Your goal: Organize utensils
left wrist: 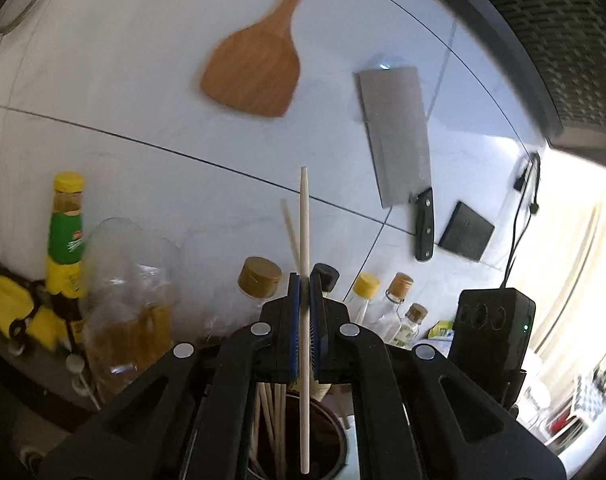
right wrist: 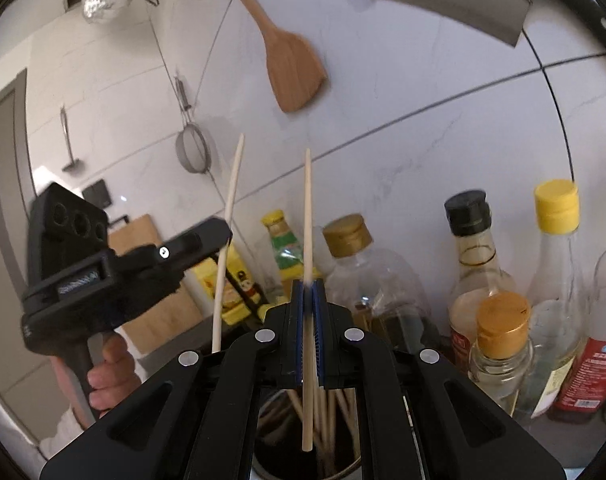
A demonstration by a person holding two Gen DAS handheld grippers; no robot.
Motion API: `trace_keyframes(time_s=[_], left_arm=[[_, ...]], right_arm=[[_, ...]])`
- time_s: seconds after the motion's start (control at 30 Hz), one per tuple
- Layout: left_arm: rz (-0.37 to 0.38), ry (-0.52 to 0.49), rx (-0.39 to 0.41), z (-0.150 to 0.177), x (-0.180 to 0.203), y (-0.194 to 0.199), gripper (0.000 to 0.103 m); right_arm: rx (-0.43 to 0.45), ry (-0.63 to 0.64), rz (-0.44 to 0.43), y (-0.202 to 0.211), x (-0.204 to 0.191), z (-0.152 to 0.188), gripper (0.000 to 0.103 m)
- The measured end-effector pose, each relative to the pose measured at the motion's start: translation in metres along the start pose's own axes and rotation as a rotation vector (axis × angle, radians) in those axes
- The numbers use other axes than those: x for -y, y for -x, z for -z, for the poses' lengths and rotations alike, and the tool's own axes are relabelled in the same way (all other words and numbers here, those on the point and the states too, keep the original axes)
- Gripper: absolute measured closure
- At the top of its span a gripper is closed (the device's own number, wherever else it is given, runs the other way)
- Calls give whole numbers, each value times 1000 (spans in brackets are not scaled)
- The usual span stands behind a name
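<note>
**Desk:** What are the two hand-held tools doing?

**Photographer:** Each clamps a single chopstick. The left gripper (left wrist: 305, 280), black with blue pads, is closed tight on a pale, slender wooden chopstick (left wrist: 304, 216) that stands nearly upright, its tip well above the jaws and its lower end hanging over the dark round utensil holder (left wrist: 331, 444). The right gripper (right wrist: 310, 286) pinches a second pale chopstick (right wrist: 308, 208) the same way, its lower end dangling over the same holder.

**Desk:** And the rest of the set?

**Photographer:** More light wooden chopsticks (right wrist: 335, 412) lean inside that holder, directly below both grippers. In the right wrist view the left gripper shows at left, gripped by a person's hand (right wrist: 111, 376).

**Desk:** Background?

**Photographer:** A white tiled wall (left wrist: 143, 80) carries a broad wooden spatula (left wrist: 255, 72), a steel cleaver with a black handle (left wrist: 395, 136) and, in the right wrist view, a small wire-mesh strainer (right wrist: 193, 148). Along the counter stands a row of bottles, among them a green-labelled sauce bottle with a yellow cap (left wrist: 66, 236) and a clear oil bottle with a gold cap (right wrist: 349, 240). A light wooden cutting board (right wrist: 159, 312) leans against the wall.
</note>
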State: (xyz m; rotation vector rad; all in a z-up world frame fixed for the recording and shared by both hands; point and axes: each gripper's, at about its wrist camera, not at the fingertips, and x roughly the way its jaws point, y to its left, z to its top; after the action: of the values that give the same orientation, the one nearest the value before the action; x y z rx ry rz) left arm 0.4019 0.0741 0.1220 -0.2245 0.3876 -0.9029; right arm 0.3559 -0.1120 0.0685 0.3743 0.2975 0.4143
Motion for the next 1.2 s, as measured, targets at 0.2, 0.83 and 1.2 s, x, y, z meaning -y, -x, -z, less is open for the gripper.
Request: trace_keyframes(time_s=[0.2, 0.83, 1.2], left_arm=[[30, -100, -2, 23, 5, -12, 98], [-20, -64, -94, 65, -10, -13, 98], [-86, -28, -122, 72, -14, 7, 92]], right_arm=[[-15, 21, 42, -16, 3, 24, 98], [-103, 57, 112, -8, 0, 53, 98], [-132, 114, 133, 17, -12, 54, 94]])
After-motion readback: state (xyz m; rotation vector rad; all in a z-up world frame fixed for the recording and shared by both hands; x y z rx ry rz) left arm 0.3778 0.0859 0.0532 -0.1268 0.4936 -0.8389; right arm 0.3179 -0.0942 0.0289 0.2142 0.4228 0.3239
